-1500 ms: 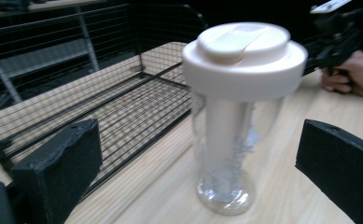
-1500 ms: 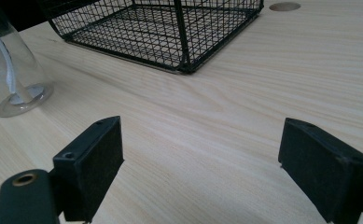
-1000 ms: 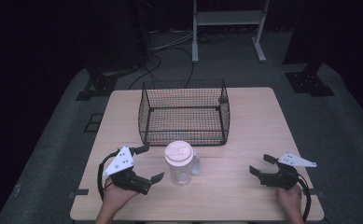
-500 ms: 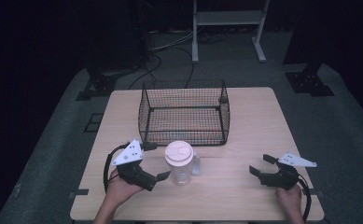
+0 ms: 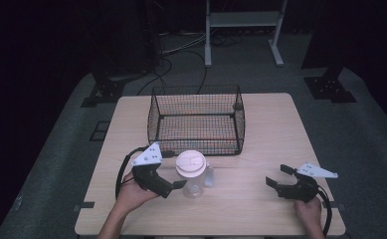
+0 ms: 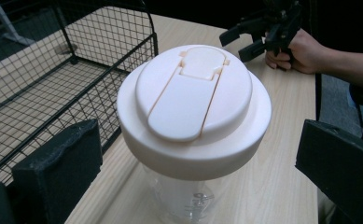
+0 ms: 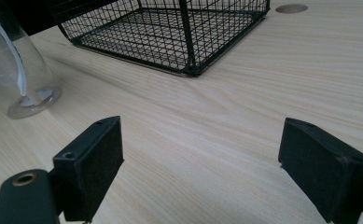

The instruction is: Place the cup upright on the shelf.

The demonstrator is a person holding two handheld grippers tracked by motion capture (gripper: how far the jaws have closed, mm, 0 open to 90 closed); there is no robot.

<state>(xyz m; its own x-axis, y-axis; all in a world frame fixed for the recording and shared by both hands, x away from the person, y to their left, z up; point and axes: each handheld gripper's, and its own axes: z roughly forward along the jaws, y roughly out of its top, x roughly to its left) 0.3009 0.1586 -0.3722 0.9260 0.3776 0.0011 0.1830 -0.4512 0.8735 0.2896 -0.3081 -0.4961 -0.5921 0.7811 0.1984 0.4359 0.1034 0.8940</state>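
A clear bottle (image 5: 193, 180) with a cream flip-top lid (image 6: 193, 102) stands upright on the wooden table (image 5: 260, 209), just in front of a black wire basket (image 5: 196, 119). My left gripper (image 5: 174, 170) is open at the bottle's left side. In the left gripper view its jaws stand wide on either side of the bottle, below the lid, not touching it. My right gripper (image 5: 276, 175) rests open near the table's front right, held by a hand. Bare wood lies between its jaws, and the bottle's base (image 7: 27, 100) shows far to its left.
The wire basket (image 7: 170, 32) is open-topped with nothing in it. A round hole (image 7: 290, 8) is in the tabletop beyond the basket. Off the table are dark floor, cables and a white stand (image 5: 243, 30). The other hand and its gripper (image 6: 268, 30) appear across the table.
My left gripper has moved right and forward to the bottle, so its jaws now straddle it. The right gripper and the bottle have stayed put.
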